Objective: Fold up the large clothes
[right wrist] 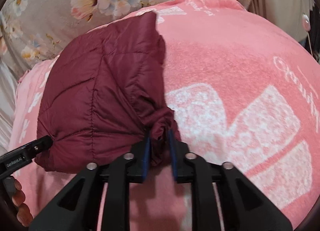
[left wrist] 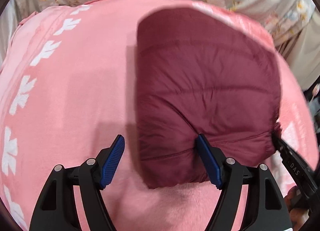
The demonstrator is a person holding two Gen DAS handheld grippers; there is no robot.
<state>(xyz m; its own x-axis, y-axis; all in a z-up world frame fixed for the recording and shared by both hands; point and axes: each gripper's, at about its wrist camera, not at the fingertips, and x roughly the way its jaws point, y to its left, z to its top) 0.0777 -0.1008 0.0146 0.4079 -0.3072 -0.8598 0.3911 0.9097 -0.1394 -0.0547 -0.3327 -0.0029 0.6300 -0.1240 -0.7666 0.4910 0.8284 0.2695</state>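
Note:
A maroon puffer jacket [left wrist: 210, 80] lies folded into a thick pad on a pink blanket [left wrist: 70, 90]. My left gripper [left wrist: 160, 137] stands wide open astride the jacket's near left corner. Its right finger [left wrist: 208, 161] rests against the fabric and its left finger is clear of it. In the right wrist view the jacket [right wrist: 100, 90] fills the left half. My right gripper [right wrist: 159, 131] has its jaws a little apart, with a bunched gathered corner of the jacket [right wrist: 160, 125] lying loosely between the pads. The left gripper's tip [right wrist: 44, 141] shows at the jacket's far left corner.
The pink blanket [right wrist: 220, 60], with white prints, spreads under and around the jacket. Behind it lies a grey floral sheet [right wrist: 60, 0]. A hand [right wrist: 20, 201] holds the other gripper at the lower left of the right wrist view.

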